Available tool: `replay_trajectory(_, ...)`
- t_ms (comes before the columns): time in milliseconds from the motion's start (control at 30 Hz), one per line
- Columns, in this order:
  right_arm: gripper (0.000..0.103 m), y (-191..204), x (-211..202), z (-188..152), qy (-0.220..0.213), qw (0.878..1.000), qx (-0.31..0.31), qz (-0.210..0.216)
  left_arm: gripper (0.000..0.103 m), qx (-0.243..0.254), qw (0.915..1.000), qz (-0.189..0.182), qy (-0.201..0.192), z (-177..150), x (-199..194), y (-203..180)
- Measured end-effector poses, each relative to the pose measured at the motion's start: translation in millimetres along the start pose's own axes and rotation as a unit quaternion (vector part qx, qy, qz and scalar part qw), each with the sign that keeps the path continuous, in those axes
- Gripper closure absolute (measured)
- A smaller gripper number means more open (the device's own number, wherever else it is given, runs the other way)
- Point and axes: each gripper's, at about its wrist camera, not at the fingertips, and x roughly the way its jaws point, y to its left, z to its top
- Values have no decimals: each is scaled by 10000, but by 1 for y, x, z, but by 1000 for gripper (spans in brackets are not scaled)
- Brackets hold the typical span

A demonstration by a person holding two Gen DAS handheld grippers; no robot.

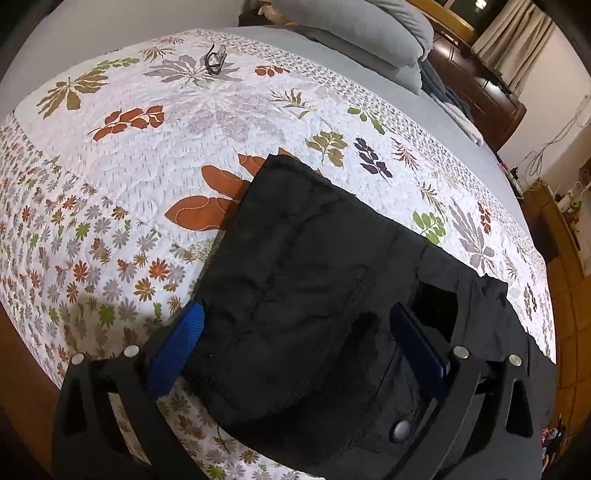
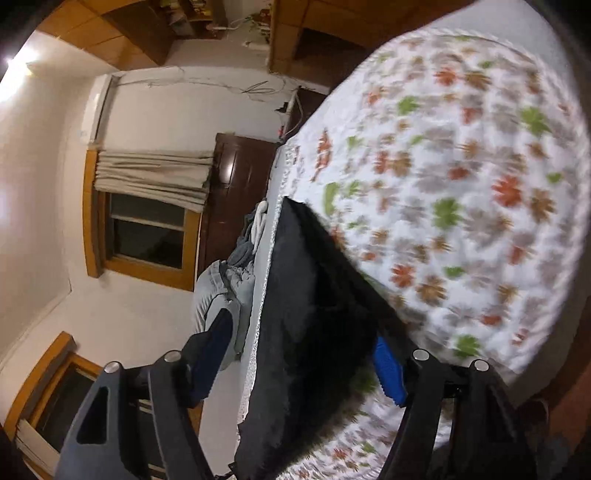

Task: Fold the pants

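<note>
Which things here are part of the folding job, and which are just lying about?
Part of the job:
- black pants, lying on the quilt
- left gripper, fingers spread over the pants
- right gripper, fingers spread around the pants

Just lying about:
- glasses on the far part of the quilt
- grey pillows at the head of the bed
- curtain, window

quilt (image 1: 155, 173) open left of pants (image 1: 314, 280) | glasses (image 1: 215, 59) far end | pillows (image 1: 373, 33) beyond

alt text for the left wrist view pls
Black pants, folded, lie on a floral quilt, between the open blue-padded fingers of the left gripper. Eyeglasses rest farther up the quilt, near grey pillows.
</note>
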Motion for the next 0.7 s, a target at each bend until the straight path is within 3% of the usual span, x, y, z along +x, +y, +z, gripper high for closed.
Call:
replay_trajectory(67, 76, 0, 7, 2, 23, 9999, 93, -66, 3, -53, 10000, -4, -34, 0, -1, 0)
replay_trajectory(100, 79, 0, 7, 2, 8, 9999, 120, -117, 3, -92, 9999, -12, -62, -1, -1, 1)
replay_trajectory(267, 83, 32, 12, 5, 23, 9988, -203, -443, 3, -149, 9997, -85, -194, -6, -5, 2)
replay_trajectory(400, 84, 80, 13, 3, -9, 9953, -604, -760, 3, -395, 9984, -234, -338, -8, -9, 7)
replay_trajectory(533, 84, 137, 17, -6, -38, 9857, -1226, -1152, 3, -608, 9958, -473, -500, -10, -14, 14)
replay_trajectory(700, 85, 210, 27, -25, -67, 9711, -2010, -1284, 3, -649, 9933, -593, -744, -18, -18, 16)
